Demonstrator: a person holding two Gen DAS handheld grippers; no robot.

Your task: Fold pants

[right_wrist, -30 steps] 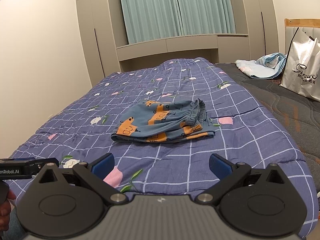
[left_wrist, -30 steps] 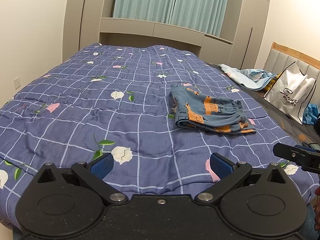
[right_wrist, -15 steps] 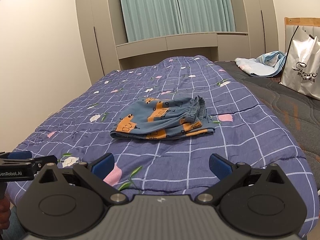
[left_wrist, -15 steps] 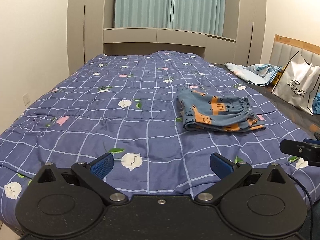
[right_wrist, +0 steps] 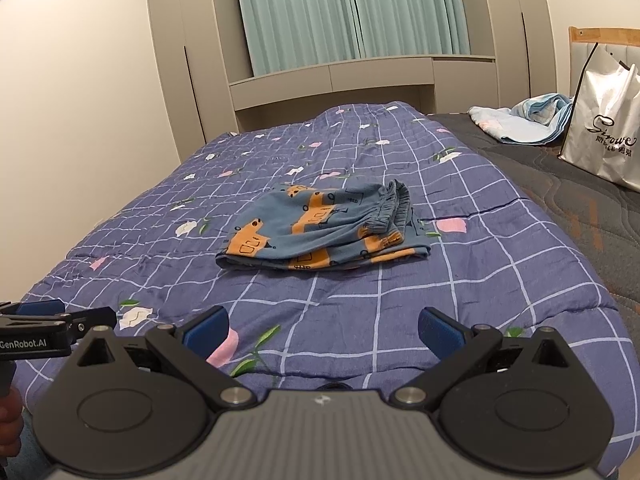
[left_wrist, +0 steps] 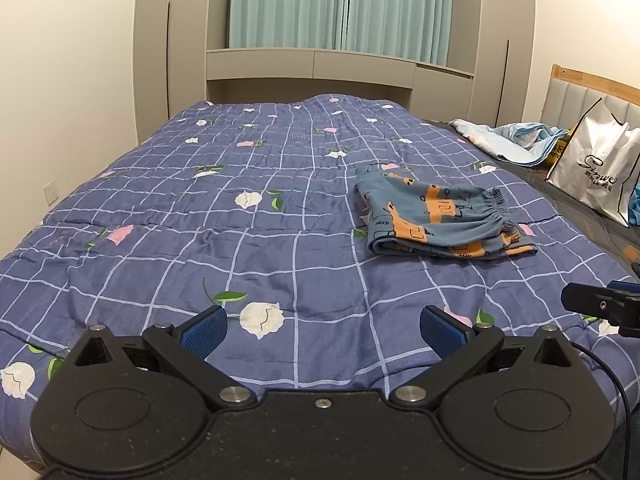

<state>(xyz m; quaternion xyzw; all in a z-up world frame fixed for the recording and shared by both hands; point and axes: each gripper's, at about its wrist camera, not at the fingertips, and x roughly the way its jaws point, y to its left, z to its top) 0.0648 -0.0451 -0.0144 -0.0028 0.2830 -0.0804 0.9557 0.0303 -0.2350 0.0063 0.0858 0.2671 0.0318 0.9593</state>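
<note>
Left wrist view has the pants (left_wrist: 440, 216) folded up toward the quilt's (left_wrist: 200, 240) right edge, both the left gripper (left_wrist: 322, 326) and right gripper (right_wrist: 322, 328) spread wide and empty near its front edge, so probably any further nudge just messes up that loose stack.

white bag (left_wrist: 596, 172): right side cut by frame edge | hand (right_wrist: 10, 420): mostly out of frame

Even, warm indoor light from above, moderately bright; no hard shadows on the quilt (left_wrist: 280, 248). Slight sheen on the white bag (right_wrist: 604, 120) at far right. Strong fisheye bowing at the edges, black vignette in the corners. Both views sharp, no motion blur; near gripper bodies dark, little detail.
</note>
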